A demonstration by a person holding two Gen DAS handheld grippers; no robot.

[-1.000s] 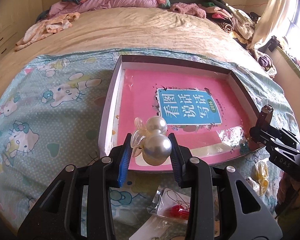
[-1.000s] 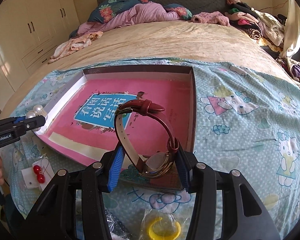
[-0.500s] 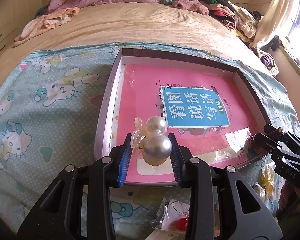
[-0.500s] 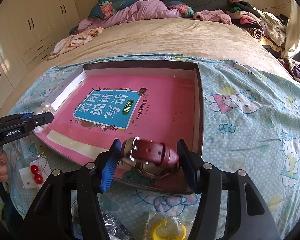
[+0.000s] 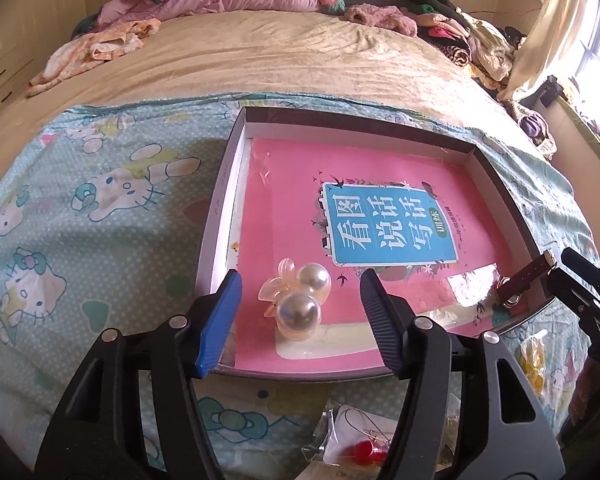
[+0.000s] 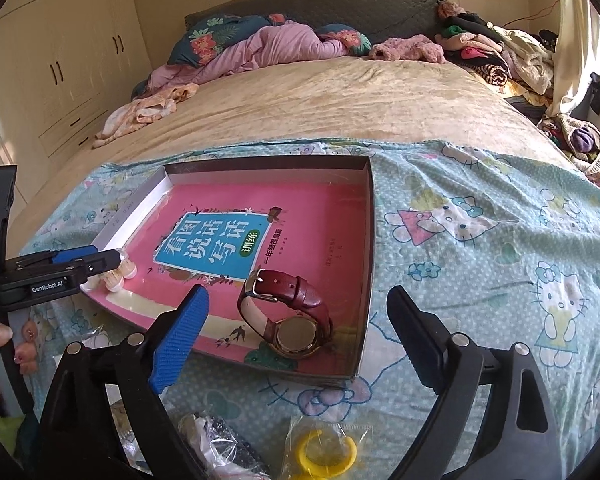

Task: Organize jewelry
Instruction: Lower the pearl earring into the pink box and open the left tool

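Two bagged trinkets (image 6: 324, 450) beside tray (image 6: 370, 240)

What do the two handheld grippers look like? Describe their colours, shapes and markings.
Both are black plastic with round silver screws. The left gripper and the right gripper each carry one ribbed blue pad and one dark ribbed pad. White "GenRobot.AI" lettering marks the left gripper's side in the right wrist view.

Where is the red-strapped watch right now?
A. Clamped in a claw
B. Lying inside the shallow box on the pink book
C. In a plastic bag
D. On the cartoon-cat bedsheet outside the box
B: the watch lies on the pink book in the box's near corner, with the open right claw clear of it.
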